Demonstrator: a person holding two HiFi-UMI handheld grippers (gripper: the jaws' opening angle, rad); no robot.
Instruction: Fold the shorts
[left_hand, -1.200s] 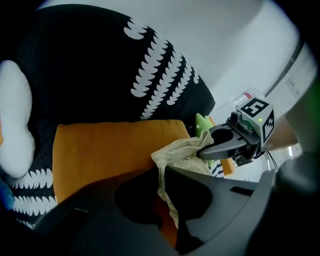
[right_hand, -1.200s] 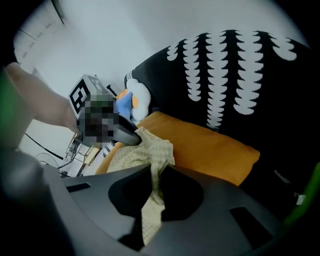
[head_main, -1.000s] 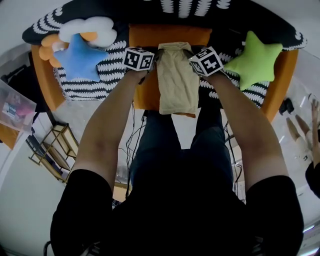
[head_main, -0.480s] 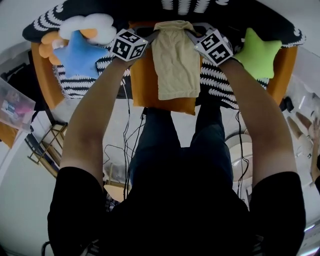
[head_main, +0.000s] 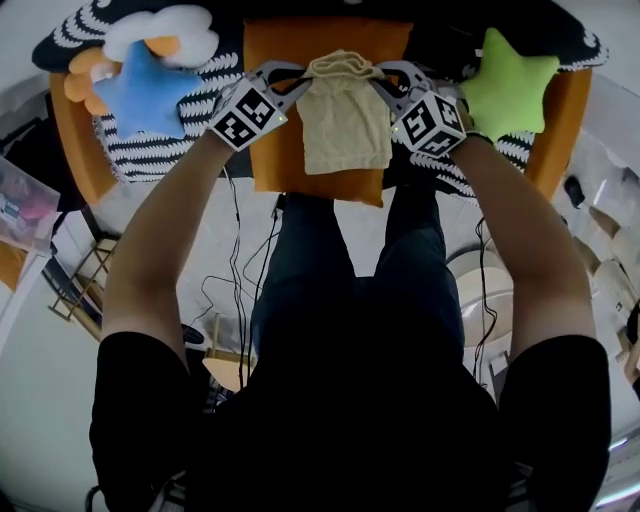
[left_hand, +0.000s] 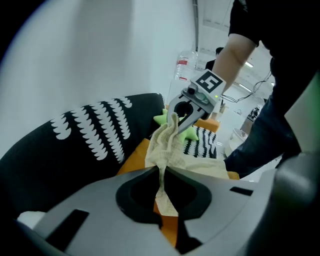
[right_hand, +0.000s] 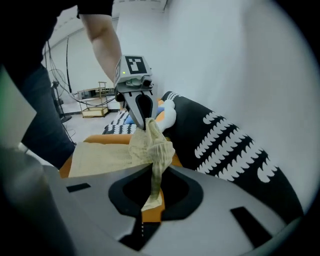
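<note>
We have just lifted the far edge of the shorts off the orange cushion. A second ago they lay stretched out long and flat on it. Now that edge hangs bunched and raised between our two hands, and only the near part rests on the cushion.

The left gripper has its fingers pressed together on one corner of the cloth, and the right gripper pinches the other corner the same way. Both have risen and rolled inward since then.

We judge the fold is under way but not yet laid. The raised edge has to come toward us, onto the near hem, with both corners kept level. The blue star pillow and the green star pillow lie well apart from the cloth.
</note>
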